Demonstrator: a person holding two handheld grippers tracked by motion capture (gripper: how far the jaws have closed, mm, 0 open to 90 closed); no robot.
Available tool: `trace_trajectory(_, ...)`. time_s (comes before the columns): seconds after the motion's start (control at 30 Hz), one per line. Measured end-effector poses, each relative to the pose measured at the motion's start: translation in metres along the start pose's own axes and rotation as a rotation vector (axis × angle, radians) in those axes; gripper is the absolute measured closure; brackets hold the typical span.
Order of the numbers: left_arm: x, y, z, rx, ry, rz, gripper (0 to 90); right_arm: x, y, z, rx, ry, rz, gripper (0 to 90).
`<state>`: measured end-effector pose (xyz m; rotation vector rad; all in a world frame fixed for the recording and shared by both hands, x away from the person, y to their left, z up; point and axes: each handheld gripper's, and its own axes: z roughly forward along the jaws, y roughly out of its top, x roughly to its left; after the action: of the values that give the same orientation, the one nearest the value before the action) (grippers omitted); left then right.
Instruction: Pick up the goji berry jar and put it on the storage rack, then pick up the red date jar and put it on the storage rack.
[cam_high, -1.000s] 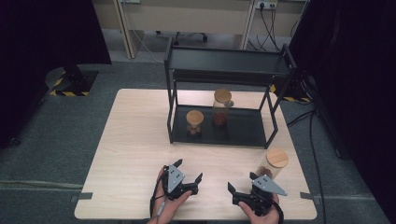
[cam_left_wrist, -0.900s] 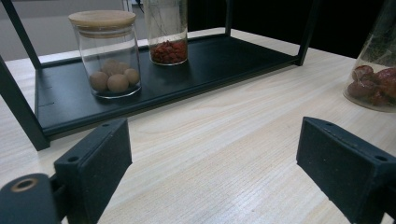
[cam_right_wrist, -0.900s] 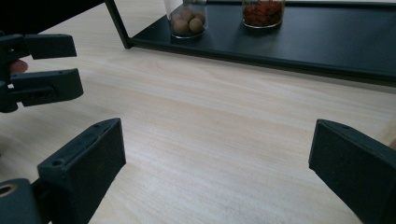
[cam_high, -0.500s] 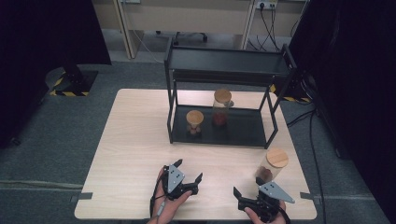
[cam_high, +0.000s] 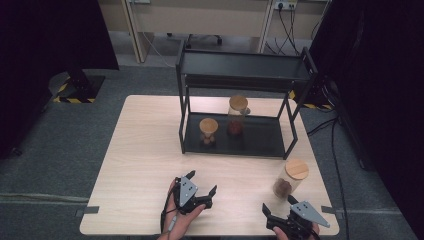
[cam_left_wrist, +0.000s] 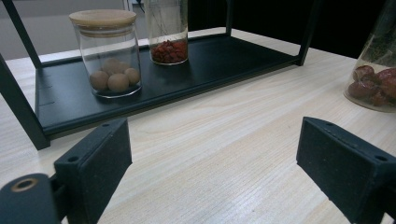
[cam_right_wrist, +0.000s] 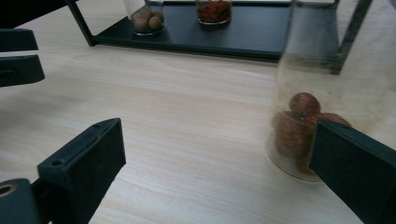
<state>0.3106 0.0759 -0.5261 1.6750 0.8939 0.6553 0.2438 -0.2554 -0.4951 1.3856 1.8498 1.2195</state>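
High view: both grippers parked wide open at the near table edge, nothing picked up.

The right gripper (cam_high: 280, 216) sits just beside the loose jar (cam_high: 290, 178) of dark red fruit, so my guess is that jar joins the two on the rack's (cam_high: 240, 142) bottom shelf. It stands upright outside the rack's right leg, cork lid up. Left gripper (cam_high: 202, 192) just waits, empty.
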Motion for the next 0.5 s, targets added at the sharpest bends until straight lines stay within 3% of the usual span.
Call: trace_trajectory(0.5, 0.0, 0.0, 0.0, -0.002, 0.001, -0.004, 9.8, -0.016, 0.0, -0.016, -0.034, -0.052, 0.04, 4.0)
